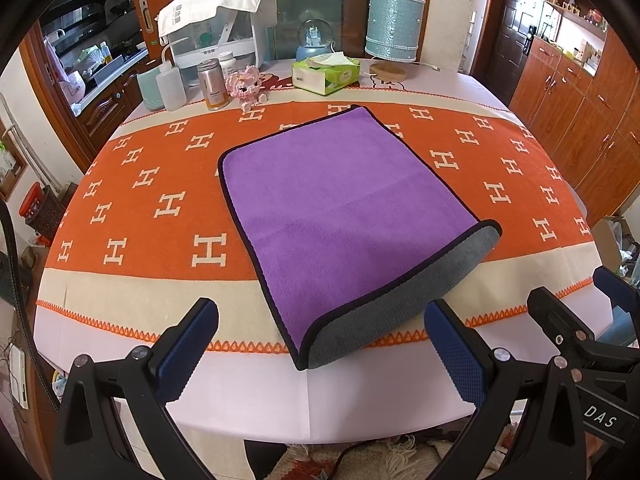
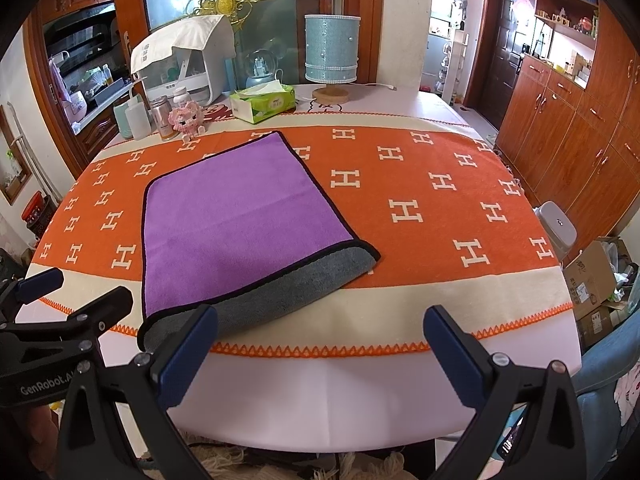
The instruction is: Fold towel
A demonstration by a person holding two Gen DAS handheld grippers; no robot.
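Note:
A purple towel (image 1: 340, 196) with a black hem lies folded over on the orange runner, its grey underside showing along the rounded near fold (image 1: 400, 300). It also shows in the right wrist view (image 2: 244, 216). My left gripper (image 1: 320, 356) is open and empty, hovering above the table's near edge just short of the fold. My right gripper (image 2: 320, 356) is open and empty, to the right of the towel's near corner. The right gripper also shows at the left wrist view's right edge (image 1: 580, 320), and the left gripper at the right wrist view's left edge (image 2: 60, 300).
The table (image 1: 360, 396) carries an orange runner with white H marks (image 1: 152, 200). At the back stand a tissue box (image 1: 326, 74), a blue lamp (image 1: 394, 28), bottles (image 1: 214, 84), a pink toy (image 1: 246, 86) and a white appliance (image 1: 216, 28). Wooden cabinets (image 2: 580, 128) stand at right.

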